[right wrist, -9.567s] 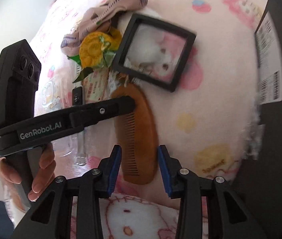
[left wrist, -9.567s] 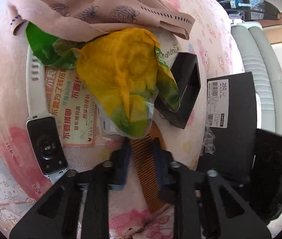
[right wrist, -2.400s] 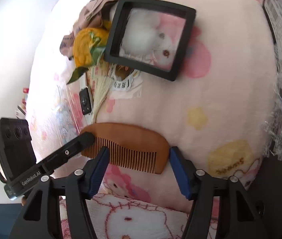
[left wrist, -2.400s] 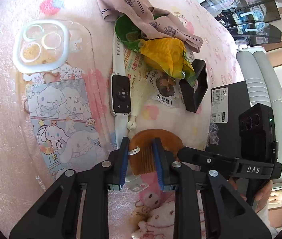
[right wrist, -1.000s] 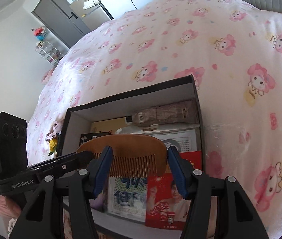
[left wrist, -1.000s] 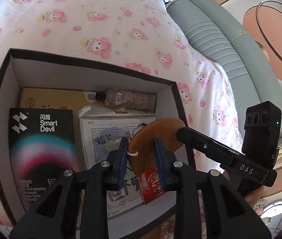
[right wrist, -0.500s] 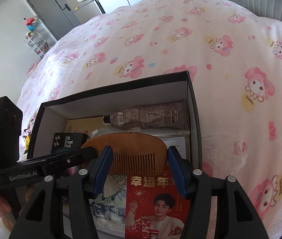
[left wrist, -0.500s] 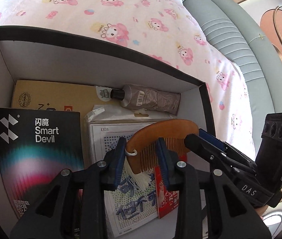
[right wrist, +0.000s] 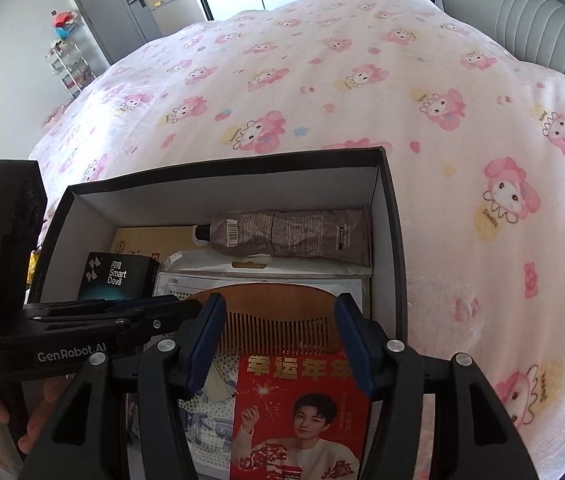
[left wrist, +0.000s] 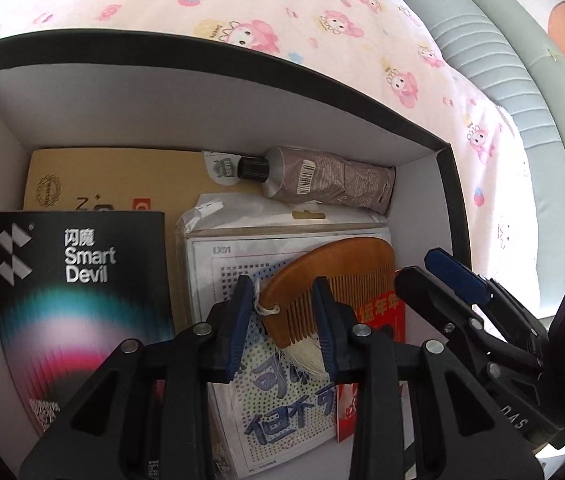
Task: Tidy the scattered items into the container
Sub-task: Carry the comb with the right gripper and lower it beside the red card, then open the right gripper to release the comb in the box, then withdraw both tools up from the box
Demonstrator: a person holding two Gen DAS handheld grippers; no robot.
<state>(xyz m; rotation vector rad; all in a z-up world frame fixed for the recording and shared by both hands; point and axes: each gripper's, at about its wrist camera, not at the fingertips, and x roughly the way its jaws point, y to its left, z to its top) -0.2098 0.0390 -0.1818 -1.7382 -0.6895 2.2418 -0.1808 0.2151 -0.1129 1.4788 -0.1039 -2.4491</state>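
Nearest, the left hand-held gripper (left wrist: 282, 312) has its blue pads on either side of the wooden comb's (left wrist: 322, 276) tasselled end; whether they press it I cannot tell. The right hand-held gripper (right wrist: 280, 336) grips the same comb (right wrist: 274, 312) across its length, pads against both ends. Under the comb, inside the black box (right wrist: 396, 240), lie a red leaflet (right wrist: 302, 412) with a person's portrait and a bagged dotted sheet (left wrist: 282, 400), near the box's right wall. Left of them sits a black Smart Devil package (left wrist: 78, 304) on a tan carton (left wrist: 114, 176). Farther back, a grey-brown tube (left wrist: 322, 180) lies along the far wall. Beyond the box spreads the pink cartoon-print bed cover (right wrist: 322, 80).
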